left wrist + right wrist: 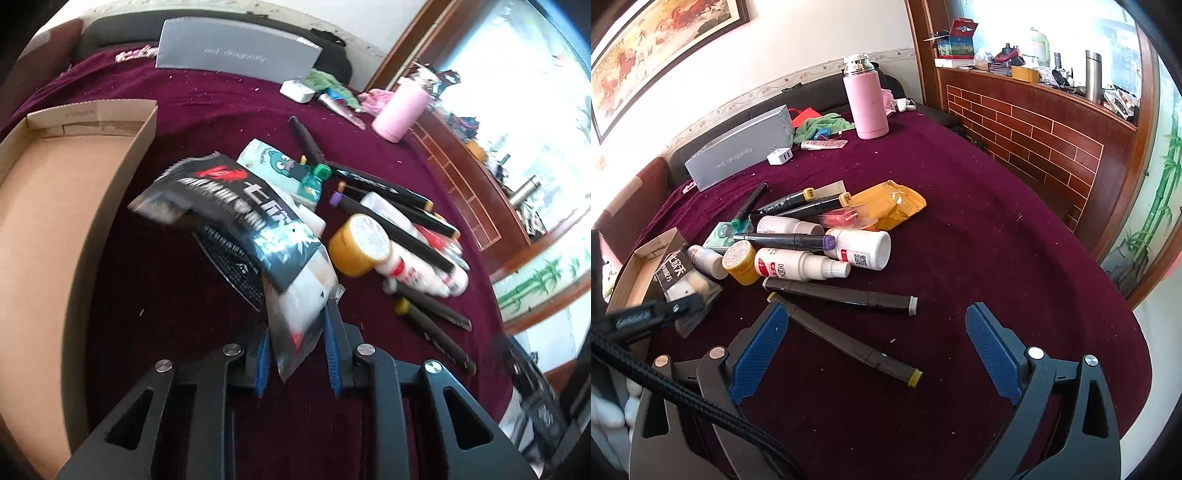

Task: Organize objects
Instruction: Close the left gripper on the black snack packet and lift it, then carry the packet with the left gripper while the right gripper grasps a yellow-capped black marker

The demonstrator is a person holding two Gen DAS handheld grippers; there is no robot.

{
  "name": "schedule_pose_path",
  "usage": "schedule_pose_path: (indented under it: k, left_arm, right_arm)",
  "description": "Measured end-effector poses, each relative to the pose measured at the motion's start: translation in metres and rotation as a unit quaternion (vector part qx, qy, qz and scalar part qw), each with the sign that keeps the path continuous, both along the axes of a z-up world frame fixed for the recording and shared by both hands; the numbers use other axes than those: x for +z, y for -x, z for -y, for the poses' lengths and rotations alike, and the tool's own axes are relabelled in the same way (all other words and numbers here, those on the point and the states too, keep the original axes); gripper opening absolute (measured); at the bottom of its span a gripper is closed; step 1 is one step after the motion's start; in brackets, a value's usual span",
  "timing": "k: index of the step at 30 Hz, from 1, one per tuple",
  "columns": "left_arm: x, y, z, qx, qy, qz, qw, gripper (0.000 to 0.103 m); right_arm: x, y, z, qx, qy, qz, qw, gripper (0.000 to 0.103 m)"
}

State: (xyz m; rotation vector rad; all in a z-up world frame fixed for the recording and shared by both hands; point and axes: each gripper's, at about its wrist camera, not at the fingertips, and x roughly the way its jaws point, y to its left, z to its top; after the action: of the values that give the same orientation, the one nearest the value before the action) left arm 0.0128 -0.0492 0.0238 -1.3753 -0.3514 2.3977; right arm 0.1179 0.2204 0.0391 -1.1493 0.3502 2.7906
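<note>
Dark red cloth (960,206) covers the whole surface, with a wood-panelled counter behind it at 2 o'clock in the right wrist view. At 9 o'clock in the left wrist view stands an open cardboard box (55,206), shallow and with nothing visible inside. Just right of it the left gripper (297,332) has its blue pads pinching the lower end of a black snack packet (236,221); the packet sticks up and leans toward 11 o'clock, above the cloth beside the box wall. The right wrist view shows the same packet at 9 o'clock, next to the box.

Right of the packet lies the pile: a yellow jar (360,245) on its side, a white spray bottle (801,266), a white pill bottle (862,249), and several black markers (838,295), some across the bottles and two on the cloth nearer the camera. An orange pouch (890,206) lies at the far edge of the pile. A pink flask (866,103) stands upright at 12 o'clock.

The right gripper (875,350) hovers above the cloth with its fingers spread wide and nothing pinched; one marker runs beneath them.
</note>
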Motion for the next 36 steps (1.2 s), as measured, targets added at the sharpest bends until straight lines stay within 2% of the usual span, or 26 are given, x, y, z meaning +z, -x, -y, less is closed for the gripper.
schedule_pose_path:
  k: [7,12,15,17,19,22,24,28,29,32,33,34,35,36]
  left_arm:
    - [0.010,-0.037,0.021,-0.028,0.006,-0.009,0.9995,0.021]
    - [0.000,-0.040,0.025,-0.035,0.007,0.004,0.9993,0.021]
    - [0.002,-0.034,0.023,-0.021,-0.005,0.005,0.9997,0.021]
    - [0.008,-0.028,0.024,-0.008,-0.019,-0.002,0.9998,0.024]
    - [0.012,-0.021,0.024,0.005,-0.029,-0.004,0.9996,0.036]
    - [0.014,-0.011,0.021,0.020,-0.037,0.001,0.9991,0.042]
    - [0.013,-0.002,0.017,0.034,-0.026,0.009,0.9990,0.046]
    - [-0.006,0.020,0.002,0.052,0.038,0.022,0.9977,0.057]
    - [-0.005,0.019,-0.003,0.053,0.053,0.002,0.9972,0.058]
    - [-0.008,0.016,-0.021,0.034,0.108,-0.020,0.9934,0.059]
    - [-0.009,0.014,-0.025,0.021,0.124,-0.028,0.9916,0.055]
    - [-0.009,0.010,-0.027,0.006,0.130,-0.036,0.9909,0.040]
    - [-0.008,0.008,-0.026,-0.003,0.125,-0.037,0.9915,0.040]
    - [-0.007,0.003,-0.020,-0.013,0.100,-0.031,0.9944,0.038]
  right_arm:
    - [-0.001,-0.003,0.014,0.022,0.002,0.011,1.000,0.098]
    - [-0.001,-0.004,0.020,0.034,-0.003,0.013,0.999,0.098]
    - [-0.003,-0.003,0.021,0.041,0.001,0.019,0.999,0.098]
    - [-0.002,-0.004,0.020,0.039,-0.002,0.019,0.999,0.098]
    - [-0.001,-0.005,0.018,0.035,-0.004,0.017,0.999,0.098]
    - [-0.002,-0.005,0.015,0.030,0.000,0.020,0.999,0.098]
    - [-0.004,-0.004,0.013,0.030,0.002,0.022,0.999,0.098]
    - [-0.003,-0.002,0.013,0.036,0.002,0.021,0.999,0.098]
    - [-0.001,-0.002,0.013,0.038,-0.001,0.020,0.999,0.098]
    - [0.003,-0.002,0.010,0.045,-0.006,0.019,0.999,0.098]
    - [0.005,-0.001,0.008,0.049,-0.013,0.021,0.998,0.098]
    - [0.006,0.000,0.008,0.054,-0.019,0.023,0.998,0.098]
    - [0.006,0.001,0.007,0.061,-0.026,0.025,0.997,0.098]
    - [0.006,0.002,0.008,0.071,-0.031,0.028,0.997,0.098]
